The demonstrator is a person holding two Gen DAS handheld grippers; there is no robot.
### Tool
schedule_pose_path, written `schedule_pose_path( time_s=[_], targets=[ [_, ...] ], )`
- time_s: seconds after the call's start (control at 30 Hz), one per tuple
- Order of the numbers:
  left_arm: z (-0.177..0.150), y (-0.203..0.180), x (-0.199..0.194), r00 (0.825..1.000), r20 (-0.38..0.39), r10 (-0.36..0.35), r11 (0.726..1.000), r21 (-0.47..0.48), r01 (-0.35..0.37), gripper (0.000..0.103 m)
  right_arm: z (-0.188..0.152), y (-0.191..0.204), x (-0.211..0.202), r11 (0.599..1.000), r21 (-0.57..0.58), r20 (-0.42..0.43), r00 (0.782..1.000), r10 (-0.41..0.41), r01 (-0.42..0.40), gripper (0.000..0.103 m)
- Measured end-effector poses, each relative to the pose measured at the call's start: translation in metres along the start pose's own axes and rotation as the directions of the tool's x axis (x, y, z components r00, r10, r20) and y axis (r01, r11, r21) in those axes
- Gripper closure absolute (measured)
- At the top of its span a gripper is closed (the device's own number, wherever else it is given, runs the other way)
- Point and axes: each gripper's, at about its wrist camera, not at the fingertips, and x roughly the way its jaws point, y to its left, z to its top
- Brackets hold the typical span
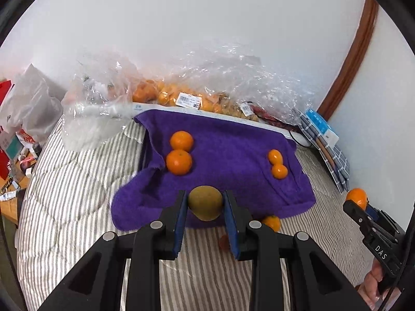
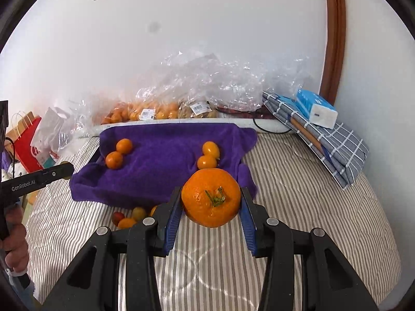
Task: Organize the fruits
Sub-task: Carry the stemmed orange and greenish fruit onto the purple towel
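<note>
My left gripper (image 1: 205,202) is shut on a small green-brown fruit (image 1: 205,203), held above the near edge of a purple towel (image 1: 228,140). My right gripper (image 2: 211,199) is shut on a large orange tangerine (image 2: 211,198) with a green stem, above the striped bedding. On the towel two tangerines (image 1: 180,153) lie at the left and two small oval orange fruits (image 1: 277,164) at the right. Several small fruits (image 2: 129,216) lie on the bedding below the towel's near edge. The right gripper and its tangerine (image 1: 357,198) show at the left wrist view's right edge.
Clear plastic bags of oranges (image 1: 181,96) line the wall behind the towel. A folded checked cloth (image 2: 334,142) with a blue-white tissue pack (image 2: 316,107) lies at the right. Red and white shopping bags (image 2: 33,140) stand at the left. A striped quilt (image 2: 298,194) covers the bed.
</note>
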Motion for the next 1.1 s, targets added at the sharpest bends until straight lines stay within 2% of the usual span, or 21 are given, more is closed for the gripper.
schedule_pose_path(
  time_s=[0.5,0.77,1.1],
  targets=[
    [0.019,0.023,0.057,0.998,-0.052,0.024,1.0,-0.008,-0.025,0.076,0.019,0.0,0.077,1.0,-0.001,-0.063,0.998,0.005,-0.005,0.061],
    [0.022,0.027,0.093,0.996,-0.083,0.036,0.999,0.01,-0.035,0.076,0.015,0.004,0.119,1.0,0.0,-0.121,0.993,0.006,-0.006,0.061],
    [0.016,0.027,0.108,0.993,-0.117,0.022,0.999,0.029,-0.019,0.076,0.006,0.012,0.146,1.0,-0.026,-0.163,0.987,0.008,-0.012,0.061]
  ],
)
